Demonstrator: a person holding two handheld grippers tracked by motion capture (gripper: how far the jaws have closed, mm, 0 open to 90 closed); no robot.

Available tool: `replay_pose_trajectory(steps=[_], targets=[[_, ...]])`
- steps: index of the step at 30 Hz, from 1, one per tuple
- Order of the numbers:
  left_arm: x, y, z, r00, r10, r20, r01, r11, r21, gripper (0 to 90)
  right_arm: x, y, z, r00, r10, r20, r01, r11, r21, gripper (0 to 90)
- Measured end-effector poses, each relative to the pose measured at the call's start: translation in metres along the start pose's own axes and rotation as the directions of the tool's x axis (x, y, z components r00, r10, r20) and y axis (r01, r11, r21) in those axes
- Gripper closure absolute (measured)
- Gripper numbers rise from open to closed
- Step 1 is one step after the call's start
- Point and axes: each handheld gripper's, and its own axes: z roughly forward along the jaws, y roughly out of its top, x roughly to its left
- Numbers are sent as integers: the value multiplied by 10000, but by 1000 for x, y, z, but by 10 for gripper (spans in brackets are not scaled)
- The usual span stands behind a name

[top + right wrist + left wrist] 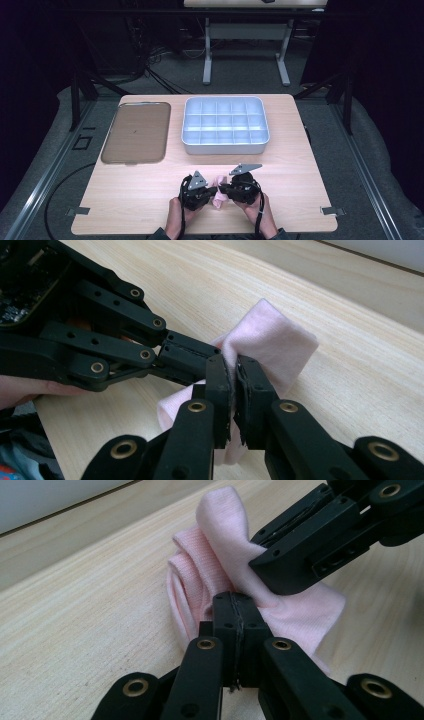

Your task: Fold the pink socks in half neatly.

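Both grippers are clenched on the same small pink cloth [218,196], which sits bunched between them near the front edge of the wooden table [130,200], well short of the grey compartment tray [225,146] and the flat brown tray [136,132] farther back. The left gripper [235,602] pinches a fold of the fabric at its tips with the jaws pressed flat together; the right gripper [234,371] bites the cloth from the other side, a thin layer caught between its pads, and the two sets of jaws stand almost touching.

The risks, as I judge them, come from how close and how shallow these grips are:

- Each jaw pair holds just a thin edge of soft knit – a sideways pull could slide the fabric out of one grip and let the fold collapse
- The two tips crowd each other (they meet at an angle over the bundle), so any twist of a hand may knock one gripper against the other and loosen a hold
- The cloth is rolled in loose layers; if the hands draw apart unevenly it may unroll or stretch rather than fold neatly
- Lifting with one side slack could drag the free corner across the table and undo the shape – a slow, even move would guard against that
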Motion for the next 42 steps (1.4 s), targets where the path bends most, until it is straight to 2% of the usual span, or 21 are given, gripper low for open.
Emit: replay_pose_trajectory(steps=[5, 7, 12, 18, 25, 27, 28, 31, 39, 42], targets=[[-1, 2, -6, 9999, 143, -41, -143, 9999, -50, 833, -3, -1, -5, 10000, 89, -8, -89, 9999, 55, 850], [-1, 3, -10, 9999, 103, -73, -104, 9999, -98, 802, -5, -2, -8, 9997, 153, -166, -151, 9998, 149, 850], [2, 3, -22, 9997, 33, -241, -40, 9996, -290, 747, -6, -3, -12, 9998, 183, -49, -183, 9998, 67, 850], [4, -3, -18, 9996, -11, -284, 11, 10000, 5, 814, -6, -3, -12, 9998, 184, -67, -184, 9998, 4, 850], [6, -6, -12, 9998, -137, -166, 137, 9999, 3, 832, -4, -1, -9, 9995, -10, -320, 2, 9997, -261, 850], [6, -7, -10, 9999, -51, -151, 52, 10000, 44, 833, -1, 1, -7, 9994, -56, -334, 42, 9992, -395, 850], [7, -7, -10, 9999, -65, -129, 65, 10000, 31, 834, 1, 2, -5, 9999, -92, -127, 87, 9993, -354, 850], [8, -7, -9, 9999, -133, -89, 133, 9999, 20, 839, 3, 5, 0, 9997, -235, 3, 235, 9994, -258, 850], [9, -7, -7, 9998, -183, -45, 184, 9998, 116, 851, 5, 10, 9, 9988, -484, -55, 484, 9988, 19, 849], [10, -7, -7, 9998, -215, -51, 215, 9997, 127, 856, 6, 11, 12, 9991, -425, -45, 425, 9991, 84, 849]])
